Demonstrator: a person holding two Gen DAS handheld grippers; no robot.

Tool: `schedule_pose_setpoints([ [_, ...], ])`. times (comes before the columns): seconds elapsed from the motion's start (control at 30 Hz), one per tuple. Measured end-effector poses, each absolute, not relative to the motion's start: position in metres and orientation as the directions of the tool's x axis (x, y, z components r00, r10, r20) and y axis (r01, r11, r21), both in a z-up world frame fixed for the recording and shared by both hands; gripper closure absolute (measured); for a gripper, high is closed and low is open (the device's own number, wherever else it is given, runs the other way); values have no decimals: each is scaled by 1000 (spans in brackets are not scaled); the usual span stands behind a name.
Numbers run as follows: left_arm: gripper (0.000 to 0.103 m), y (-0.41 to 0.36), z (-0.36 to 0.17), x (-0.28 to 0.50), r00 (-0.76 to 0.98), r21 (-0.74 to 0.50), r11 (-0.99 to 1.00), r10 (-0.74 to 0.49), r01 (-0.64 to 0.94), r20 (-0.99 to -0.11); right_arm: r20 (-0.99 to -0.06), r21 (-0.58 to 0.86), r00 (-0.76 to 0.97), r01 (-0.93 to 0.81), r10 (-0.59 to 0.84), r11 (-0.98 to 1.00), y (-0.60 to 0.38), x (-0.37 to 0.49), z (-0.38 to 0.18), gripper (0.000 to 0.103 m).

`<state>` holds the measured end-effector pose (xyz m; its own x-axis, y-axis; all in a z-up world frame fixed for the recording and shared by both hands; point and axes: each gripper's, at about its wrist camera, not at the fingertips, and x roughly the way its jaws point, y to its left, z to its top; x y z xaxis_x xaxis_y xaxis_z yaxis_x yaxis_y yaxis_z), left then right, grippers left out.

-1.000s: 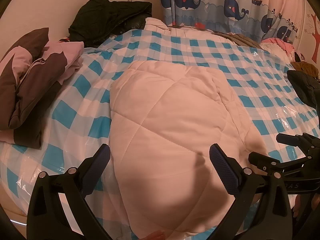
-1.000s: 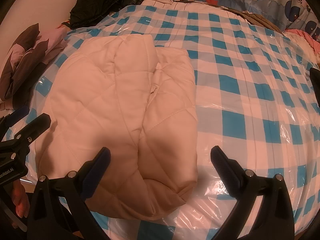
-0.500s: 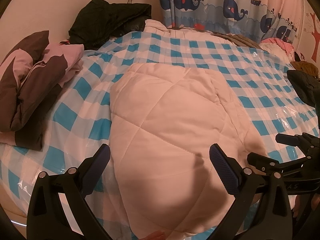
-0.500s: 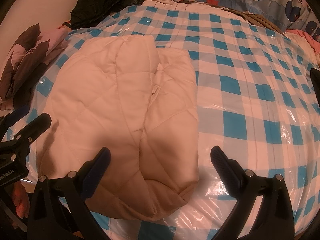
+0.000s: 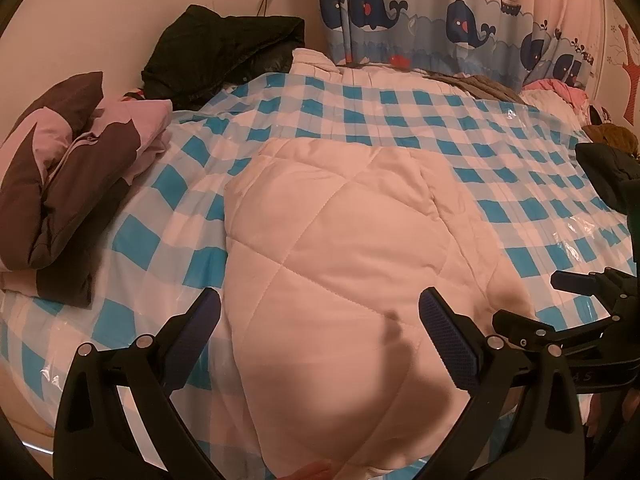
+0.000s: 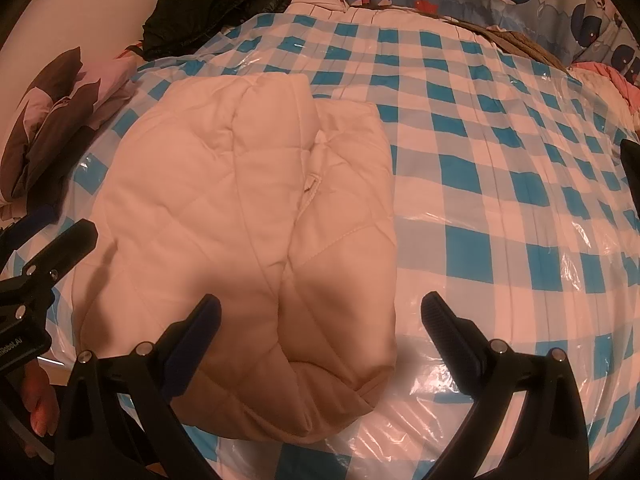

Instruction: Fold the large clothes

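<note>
Partly cut off by the lower frame edge, a cream quilted jacket (image 5: 340,280) lies folded and puffy on the bed's glossy blue-and-white checked plastic sheet (image 6: 500,184). Both the left tool (image 5: 320,320) and right tool (image 6: 320,320) hover above it, released, gripping nothing. A dark garment (image 5: 224,52) lies crumpled behind.

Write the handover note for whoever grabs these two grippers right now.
Left gripper: open, empty, poised over the near part of the cream quilted jacket.
Right gripper: open, empty, at the jacket's near right corner.
Jacket lies on the blue-checked plastic sheet, sides already folded in to a seam down the middle.
Left: judging by its length, probably fold it once more end to end, then set it aside, perhaps by the folded brown-and-pink garment.
</note>
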<state>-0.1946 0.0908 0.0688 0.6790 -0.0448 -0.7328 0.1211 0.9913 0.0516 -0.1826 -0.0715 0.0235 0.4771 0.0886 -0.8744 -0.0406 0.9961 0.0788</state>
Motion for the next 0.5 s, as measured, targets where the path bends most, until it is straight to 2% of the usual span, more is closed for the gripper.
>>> schedule_pose_setpoints([
  [0.5,8,92,74,-195,705,68,990,-39,123,-708,-874,79,478,-42,90,996,-73,-182,23,7],
])
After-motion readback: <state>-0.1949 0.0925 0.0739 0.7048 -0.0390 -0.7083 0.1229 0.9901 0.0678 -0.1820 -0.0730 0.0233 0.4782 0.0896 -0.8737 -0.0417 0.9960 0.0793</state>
